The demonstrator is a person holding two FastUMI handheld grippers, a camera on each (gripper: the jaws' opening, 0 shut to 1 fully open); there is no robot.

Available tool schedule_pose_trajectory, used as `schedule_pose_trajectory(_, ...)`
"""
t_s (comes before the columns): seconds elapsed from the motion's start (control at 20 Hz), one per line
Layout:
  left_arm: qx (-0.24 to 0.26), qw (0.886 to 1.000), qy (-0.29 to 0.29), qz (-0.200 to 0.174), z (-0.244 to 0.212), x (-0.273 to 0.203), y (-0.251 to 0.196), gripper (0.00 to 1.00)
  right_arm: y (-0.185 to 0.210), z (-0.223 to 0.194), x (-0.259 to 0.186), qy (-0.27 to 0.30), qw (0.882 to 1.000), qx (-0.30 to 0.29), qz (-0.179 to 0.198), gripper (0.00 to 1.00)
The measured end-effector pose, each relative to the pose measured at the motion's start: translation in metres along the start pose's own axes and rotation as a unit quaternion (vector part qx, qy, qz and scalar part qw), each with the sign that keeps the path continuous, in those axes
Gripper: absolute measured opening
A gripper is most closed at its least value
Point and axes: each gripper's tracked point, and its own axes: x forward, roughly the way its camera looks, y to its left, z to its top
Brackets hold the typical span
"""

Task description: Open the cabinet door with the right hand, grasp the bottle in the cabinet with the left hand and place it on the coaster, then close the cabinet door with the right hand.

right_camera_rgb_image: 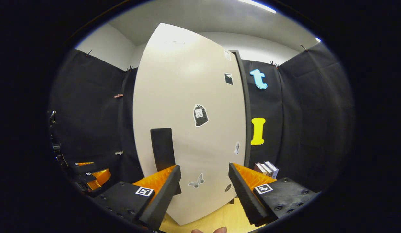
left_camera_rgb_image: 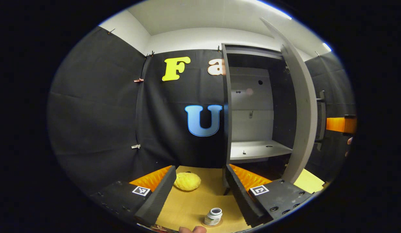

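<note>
A small white bottle (left_camera_rgb_image: pixel 213 216) stands upright on a round coaster (left_camera_rgb_image: pixel 220 223) on the wooden table, low in the left gripper view. My left gripper (left_camera_rgb_image: pixel 200 171) hovers above it, open, with nothing between its fingers. The cabinet (left_camera_rgb_image: pixel 252 106) stands open, its shelf (left_camera_rgb_image: pixel 258 149) bare, and the door (left_camera_rgb_image: pixel 302 110) swings out to the right. In the right gripper view the door's pale outer face (right_camera_rgb_image: pixel 190 129) is close ahead. My right gripper (right_camera_rgb_image: pixel 204 168) is open, its left finger just in front of the black handle (right_camera_rgb_image: pixel 161 147), not gripping it.
A yellow lumpy object (left_camera_rgb_image: pixel 187 181) lies on the table (left_camera_rgb_image: pixel 200 200) left of the cabinet. Books (right_camera_rgb_image: pixel 267 168) stand to the right of the door. The left gripper (right_camera_rgb_image: pixel 90 178) shows at the left of the right gripper view. Black cloth walls enclose the booth.
</note>
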Motion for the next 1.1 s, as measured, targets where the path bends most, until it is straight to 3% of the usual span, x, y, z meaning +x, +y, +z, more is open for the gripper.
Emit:
schedule_pose_trajectory(0.4,-0.001,1.000,-0.006,-0.021,0.010,0.011,-0.003,0.96,-0.018,0.002,0.008,-0.008,0.999,-0.024,-0.033,0.98)
schedule_pose_trajectory(1.1,0.015,0.998,-0.015,-0.066,0.032,0.013,-0.051,0.96,-0.028,-0.008,-0.006,0.015,0.998,-0.020,-0.059,0.98)
